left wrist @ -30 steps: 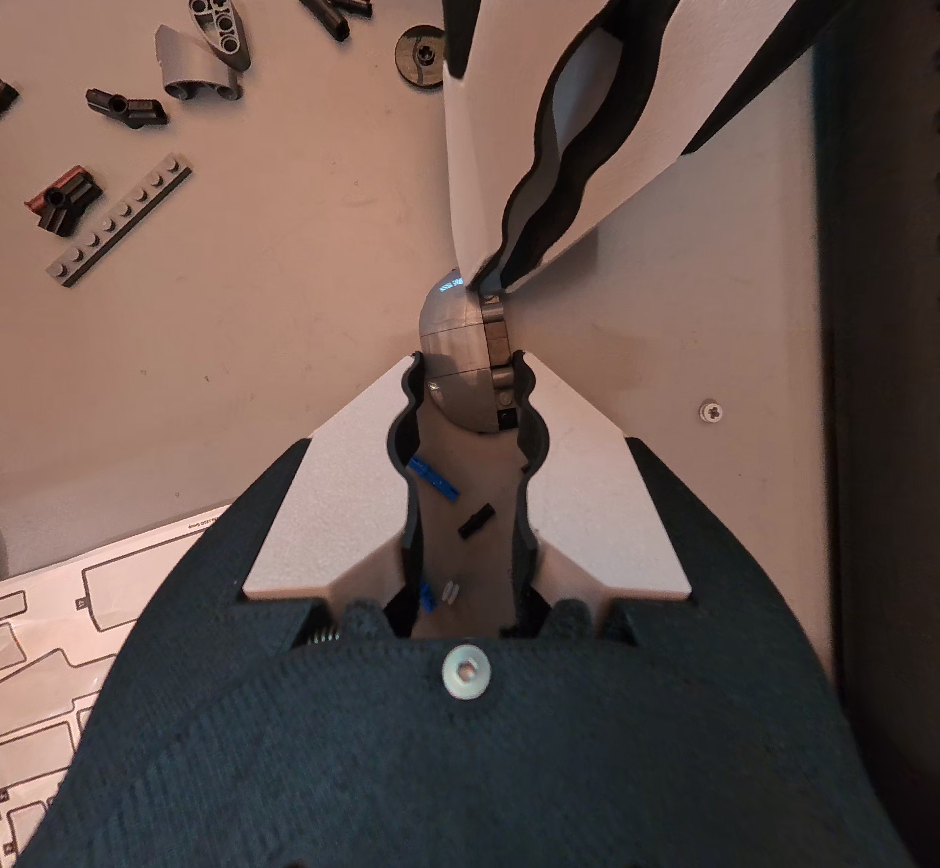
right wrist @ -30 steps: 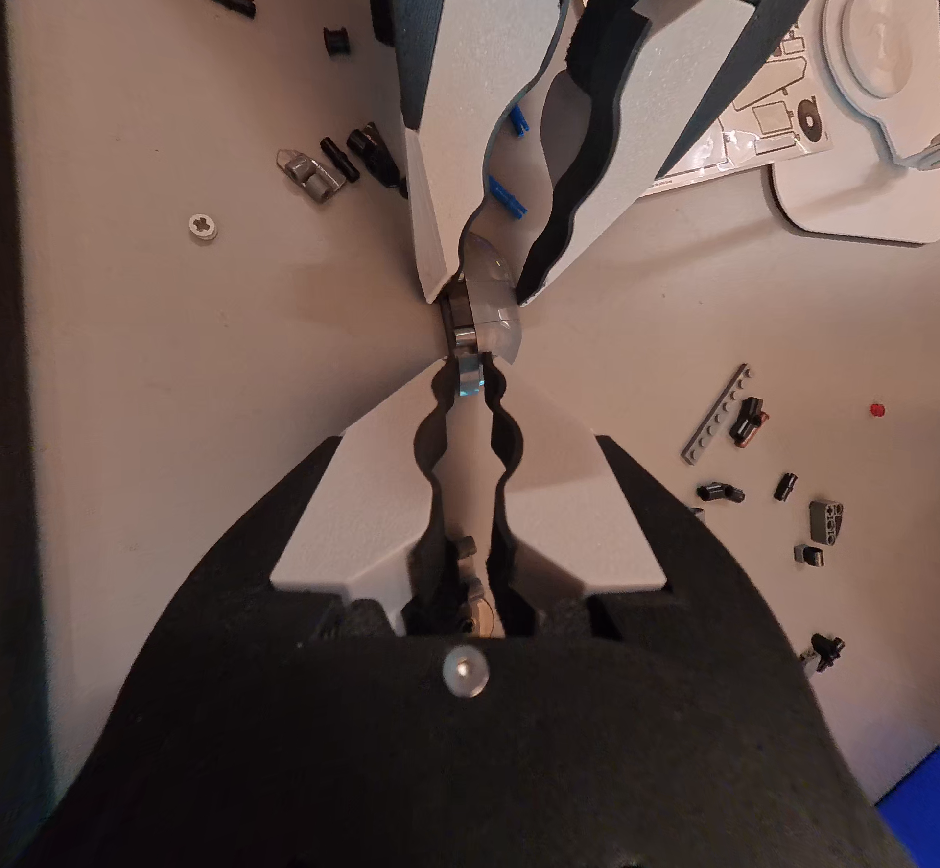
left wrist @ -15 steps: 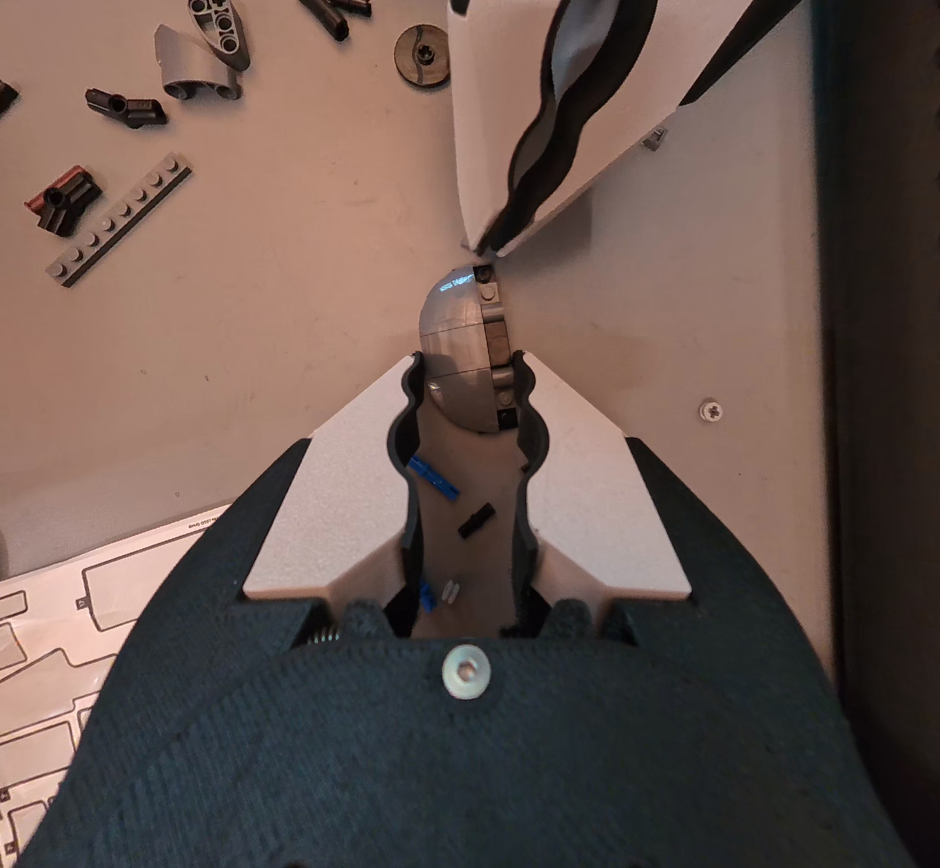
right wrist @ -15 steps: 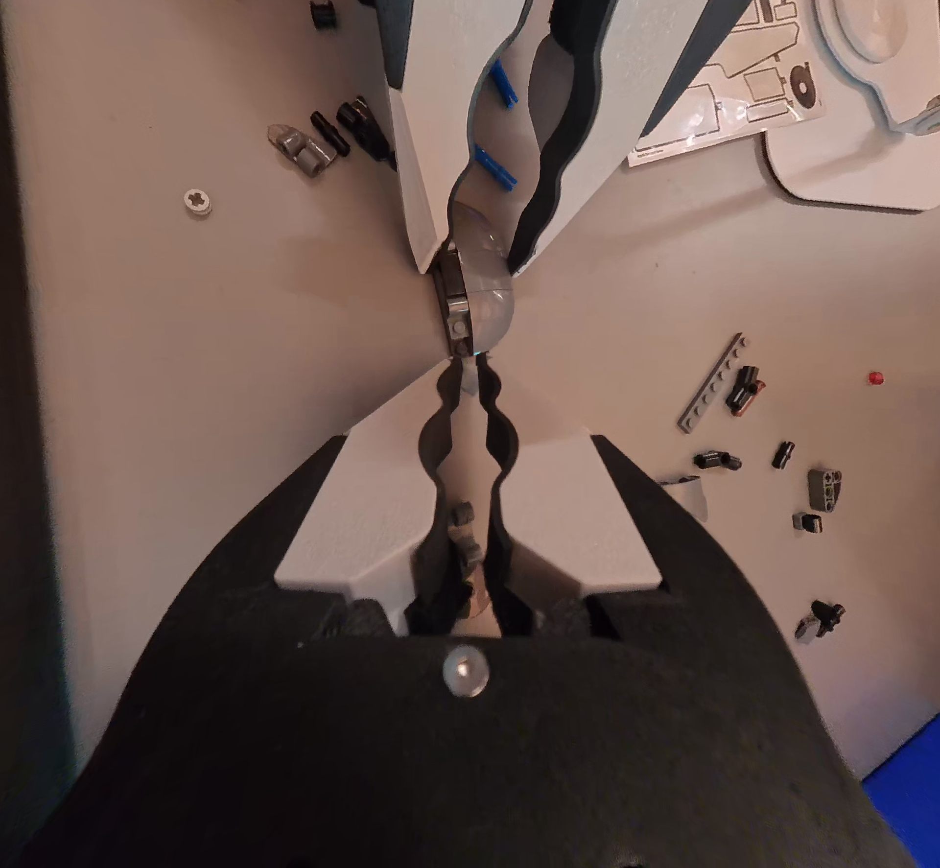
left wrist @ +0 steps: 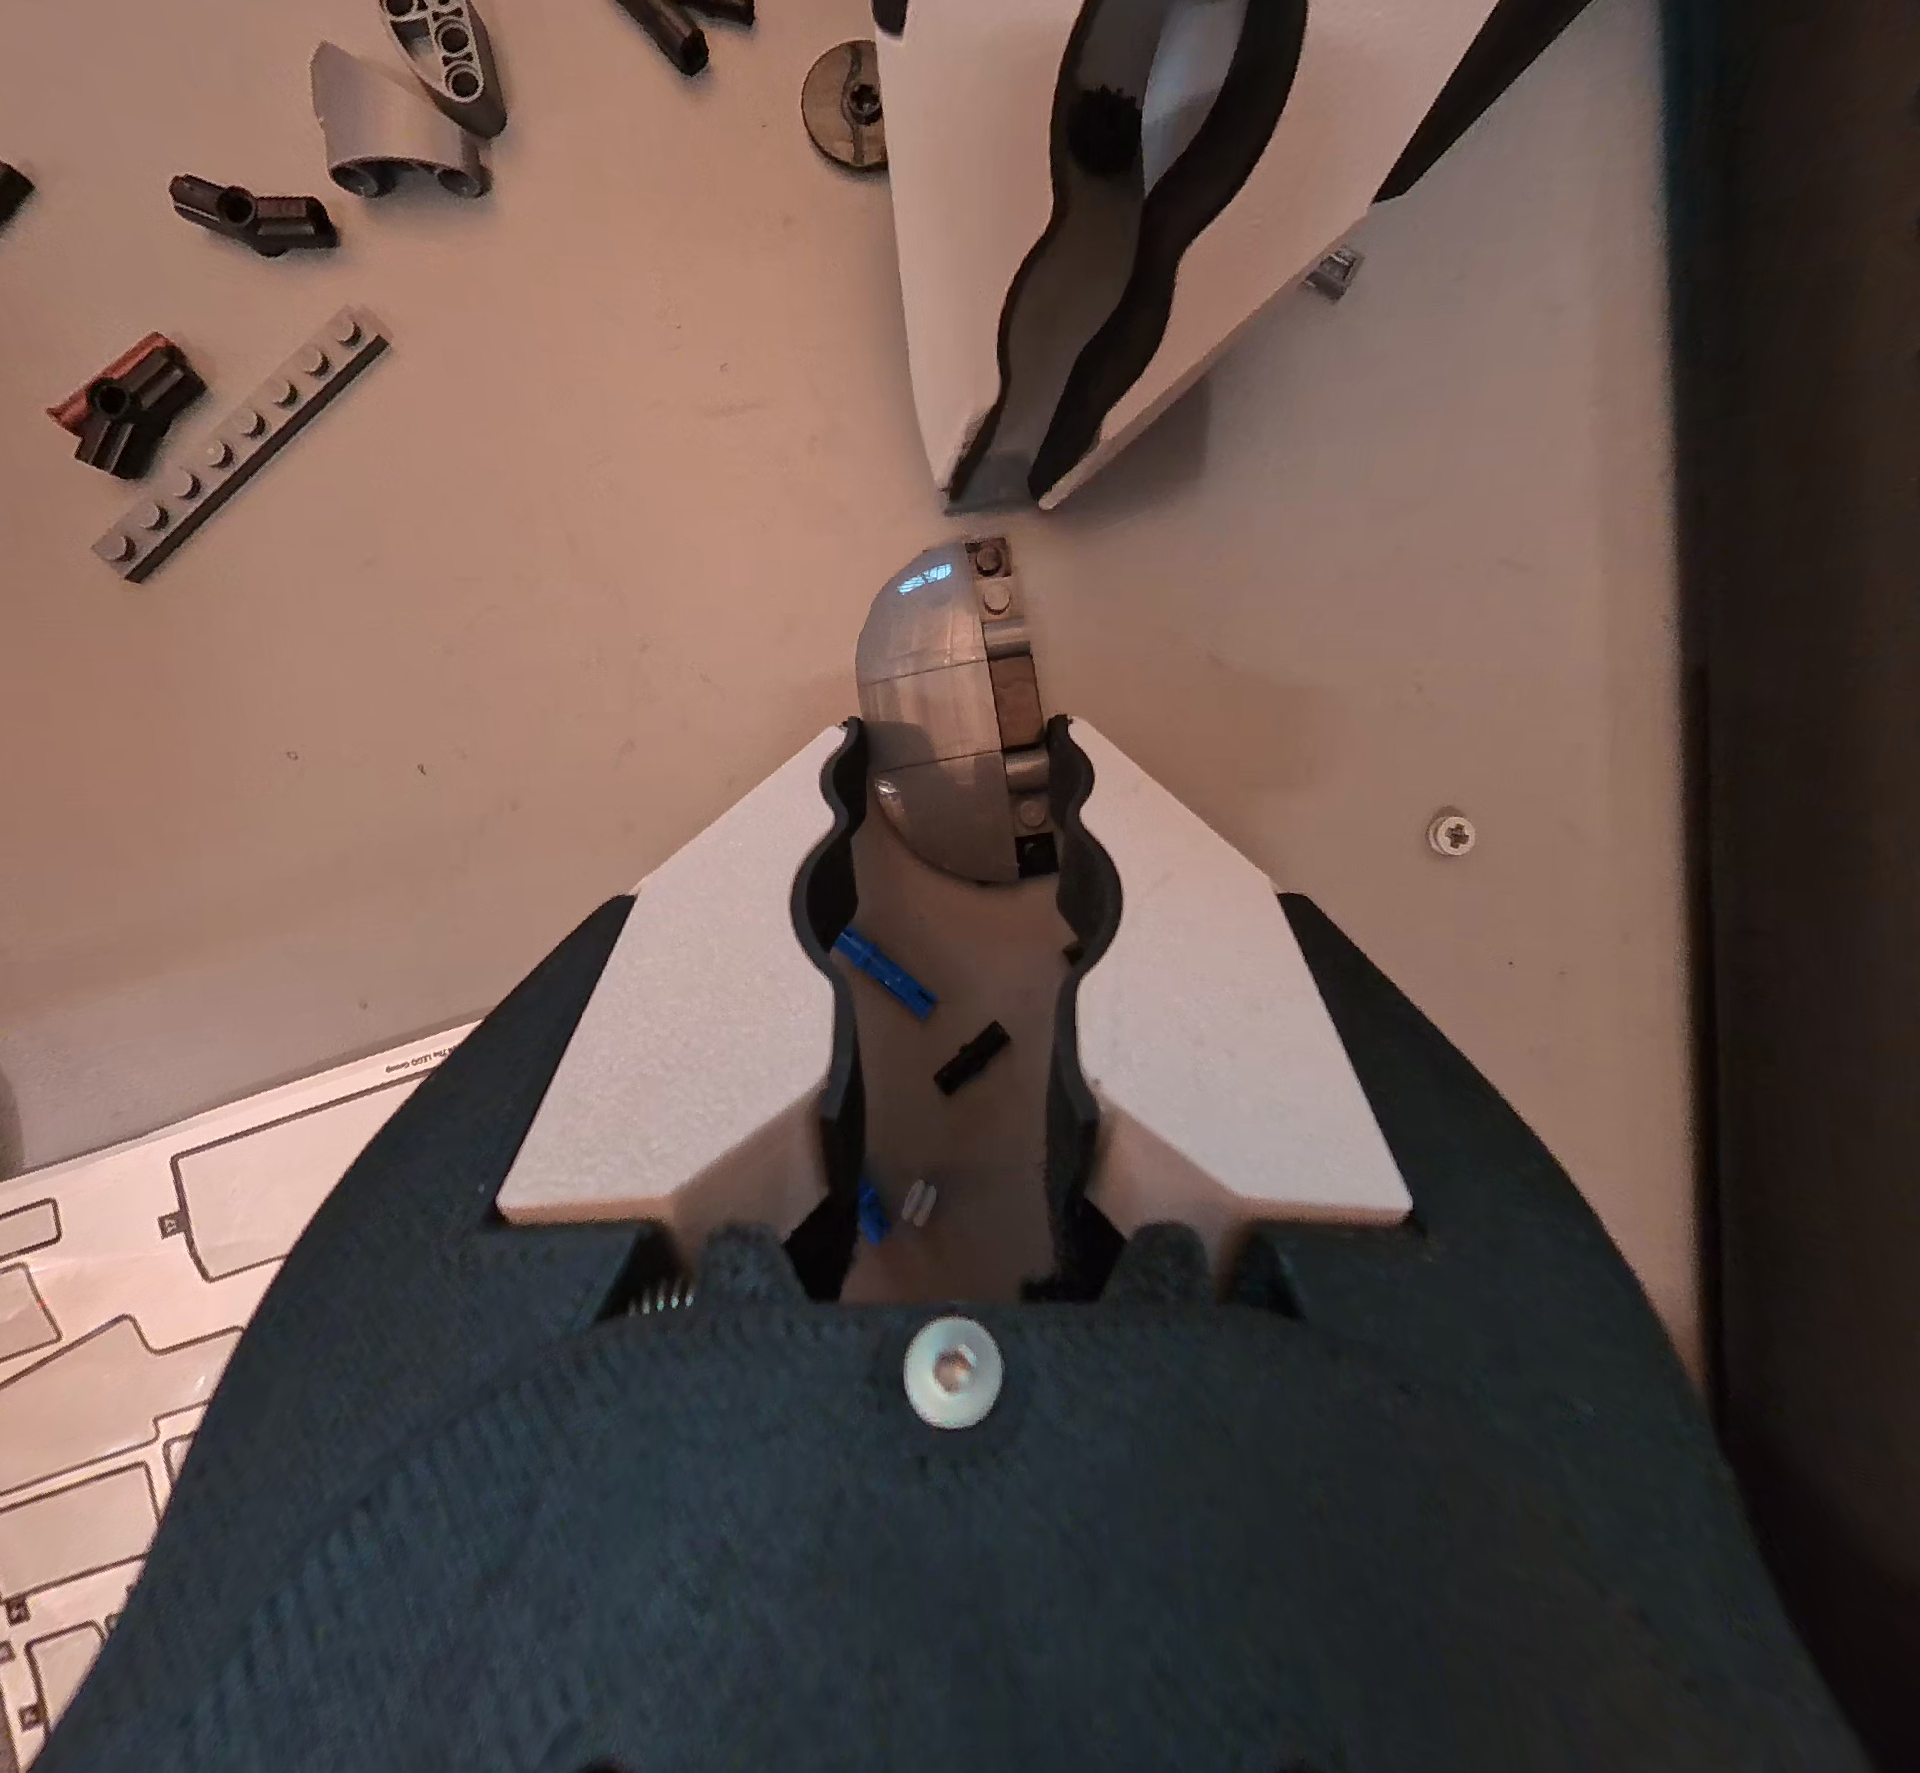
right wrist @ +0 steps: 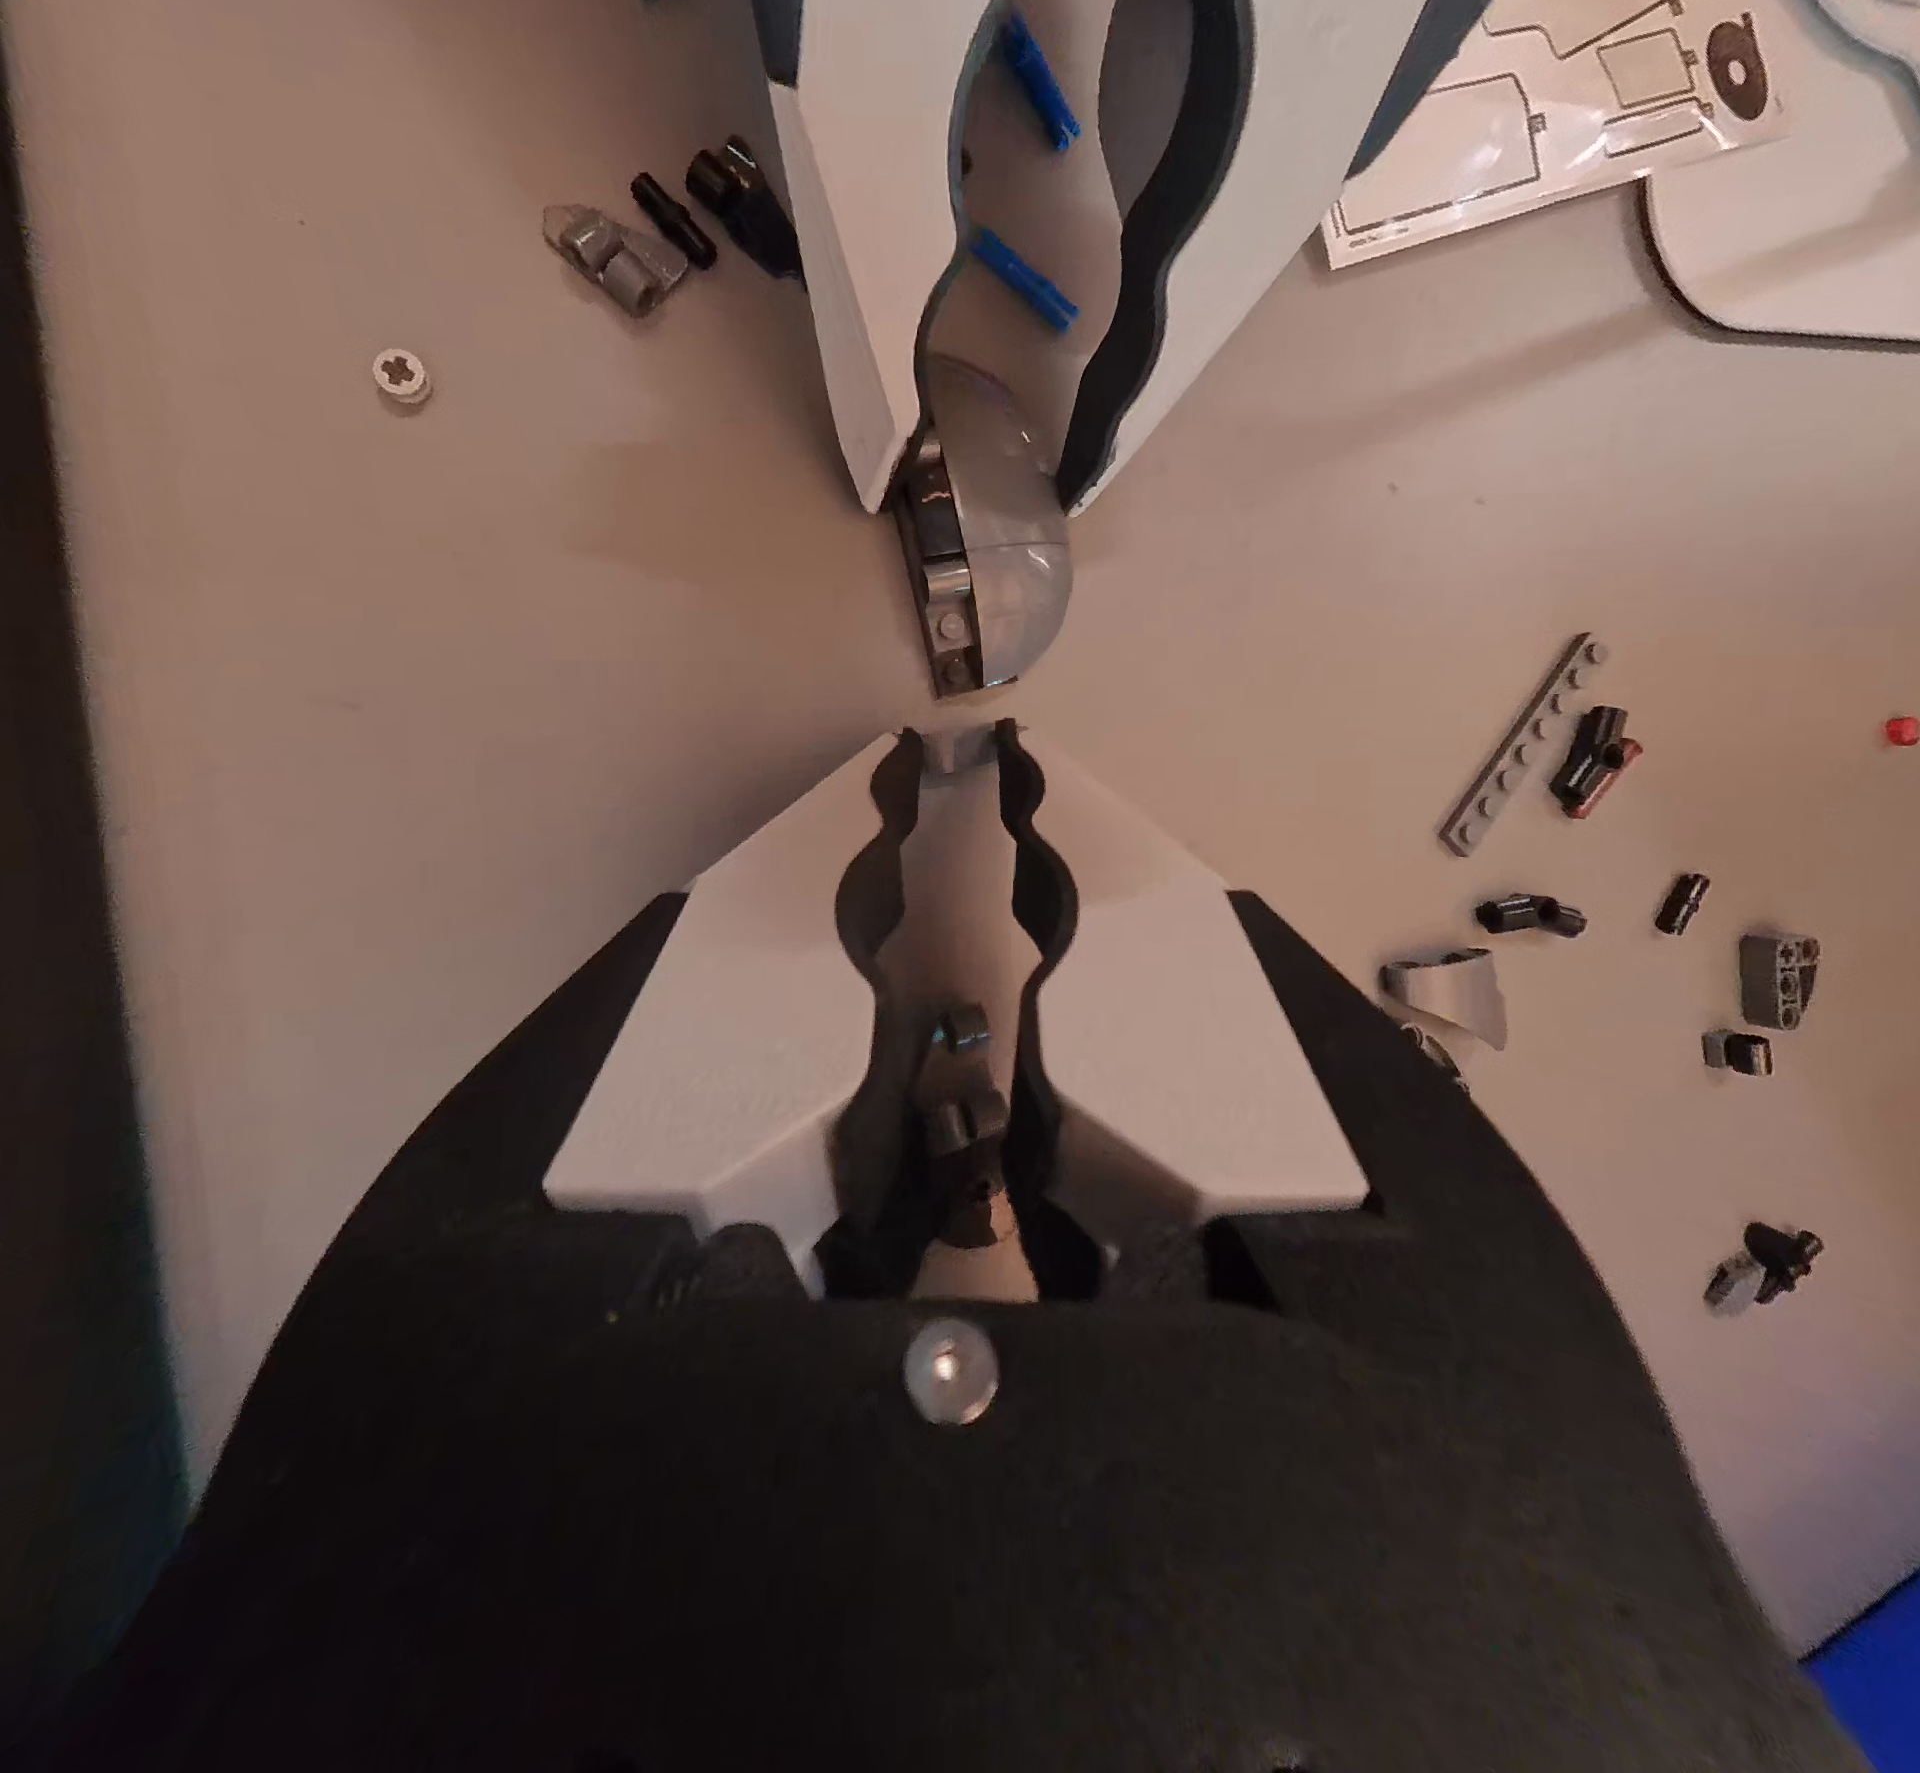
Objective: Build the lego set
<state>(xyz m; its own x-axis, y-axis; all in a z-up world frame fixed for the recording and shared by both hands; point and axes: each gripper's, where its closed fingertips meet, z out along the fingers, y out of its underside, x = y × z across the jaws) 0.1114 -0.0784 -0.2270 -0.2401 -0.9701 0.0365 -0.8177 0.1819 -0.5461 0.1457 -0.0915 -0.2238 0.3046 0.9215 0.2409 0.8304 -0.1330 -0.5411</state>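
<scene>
My left gripper (left wrist: 951, 736) is clamped on the smooth grey plastic half-dome assembly (left wrist: 935, 715), its dark studded flat face against one wavy black pad. My right gripper (right wrist: 961, 736) pinches a small light-grey plastic brick (right wrist: 958, 749) at its tips, just beside the dome's near end, above the matte beige tabletop (right wrist: 520, 684)

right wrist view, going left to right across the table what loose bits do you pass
white round stud → grey clip piece → grey dome assembly → long grey plate → grey angled beam → small red stud
</scene>
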